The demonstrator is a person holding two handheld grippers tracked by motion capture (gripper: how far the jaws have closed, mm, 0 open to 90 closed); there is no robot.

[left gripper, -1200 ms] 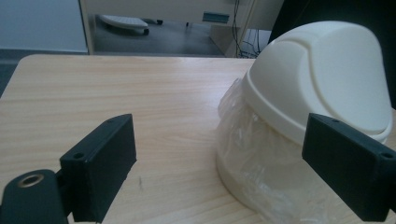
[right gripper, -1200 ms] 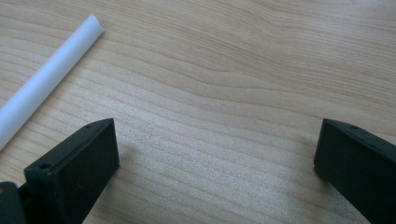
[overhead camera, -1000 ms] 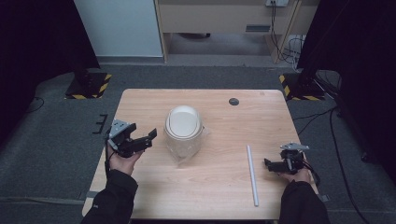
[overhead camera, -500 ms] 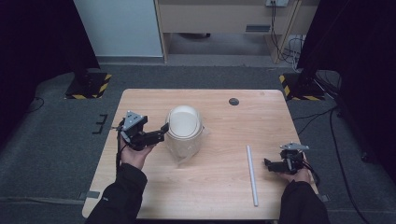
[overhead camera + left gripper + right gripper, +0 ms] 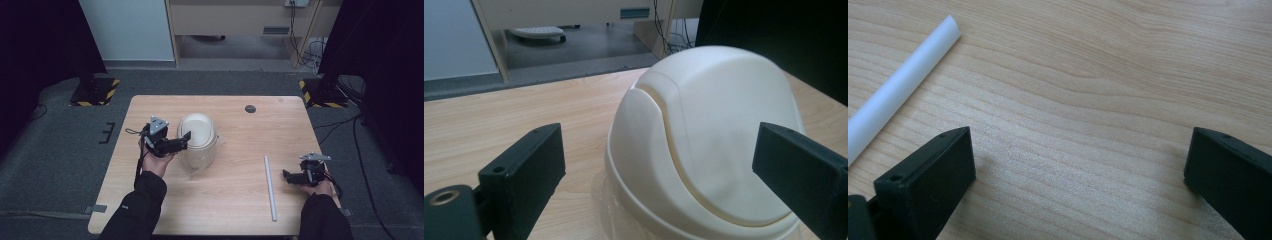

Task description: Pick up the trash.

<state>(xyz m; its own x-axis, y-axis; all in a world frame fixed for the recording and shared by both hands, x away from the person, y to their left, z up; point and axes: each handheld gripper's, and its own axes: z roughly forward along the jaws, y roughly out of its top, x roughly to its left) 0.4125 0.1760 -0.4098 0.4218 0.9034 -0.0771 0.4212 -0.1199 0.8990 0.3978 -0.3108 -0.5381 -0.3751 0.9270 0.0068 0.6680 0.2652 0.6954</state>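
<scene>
Where the high view looks down on the table (image 5: pixel 150 210), my left gripper (image 5: pixel 183 141) sits at the left flank of the white domed container (image 5: pixel 199 135), its fingers spread and pointing right toward the dome. The container stands upright in the table's left-centre area on a clear plastic base (image 5: pixel 197 164). My left hand is clearly the nearer one; my right gripper (image 5: pixel 289 176) rests near the right edge, well apart from the dome, just right of a white rod (image 5: pixel 270 187). The rod lies flat, its long axis running from the near edge toward the far side. A small dark disc (image 5: pixel 250 108) is set in the far part of the table. Grey carpet surrounds the table, with a light wooden cabinet (image 5: pixel 240 20) behind.

In the left gripper view, the white domed container (image 5: pixel 709 145) lies straight ahead and slightly right of centre between my spread fingers (image 5: pixel 529 175). The right finger overlaps the dome's side in the picture; whether it touches I cannot tell. A curved seam runs over the dome from upper left to lower right. My judgement: closing requires a further advance so both fingers bracket the widest part.

In the right gripper view, my fingers (image 5: pixel 933 185) are spread over bare wood grain, holding nothing. The white rod (image 5: pixel 898 85) lies to the upper left, outside the gap and apart from the left finger.
</scene>
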